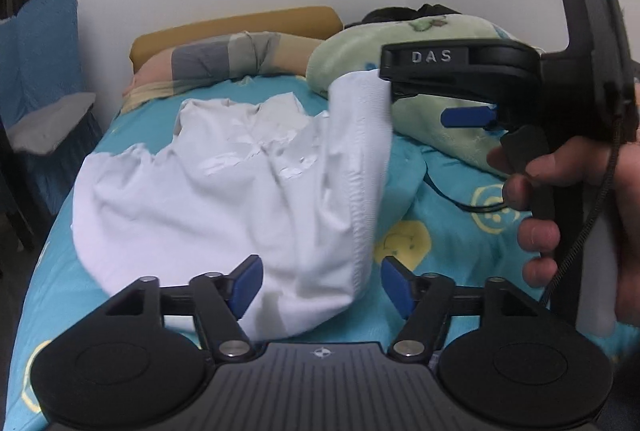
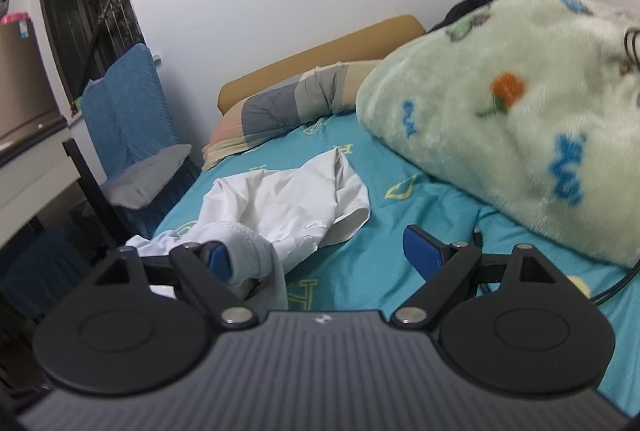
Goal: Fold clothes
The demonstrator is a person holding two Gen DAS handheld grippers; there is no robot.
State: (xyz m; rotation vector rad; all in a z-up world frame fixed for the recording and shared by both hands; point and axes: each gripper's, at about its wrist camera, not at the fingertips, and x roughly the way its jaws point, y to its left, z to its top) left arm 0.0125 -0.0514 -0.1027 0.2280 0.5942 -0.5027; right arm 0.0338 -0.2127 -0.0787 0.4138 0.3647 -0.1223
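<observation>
Left gripper: your left gripper (image 1: 322, 285) has its fingers spread apart, nothing clamped; the white cloth lies between the blue pads (image 1: 246, 285) and spills toward the left one.
Right gripper: in the left wrist view your right gripper (image 1: 400, 87) sits at the upper right, held by your hand (image 1: 560, 199); a fold of the white garment hangs at its fingers, but you cannot tell from there whether they pinch it. In its own view your right gripper (image 2: 320, 255) shows fingers wide apart, with pale cloth bunched against the left pad (image 2: 219, 258) only.
Garment: the white garment (image 1: 224, 199) lies crumpled on the bed, centre of both views, one edge lifted toward the upper right in the left wrist view.
Bed: teal sheet (image 2: 384, 255) with yellow shapes.
Obstacles: a green fleece blanket (image 2: 520, 135) heaped at the right, close to the garment; a black cable (image 1: 460, 205) runs over the sheet beside it.
Surroundings: a striped pillow (image 2: 296, 103) and tan headboard (image 2: 320, 55) at the far end; a blue-covered chair (image 2: 128, 111) at the left, off the bed.
</observation>
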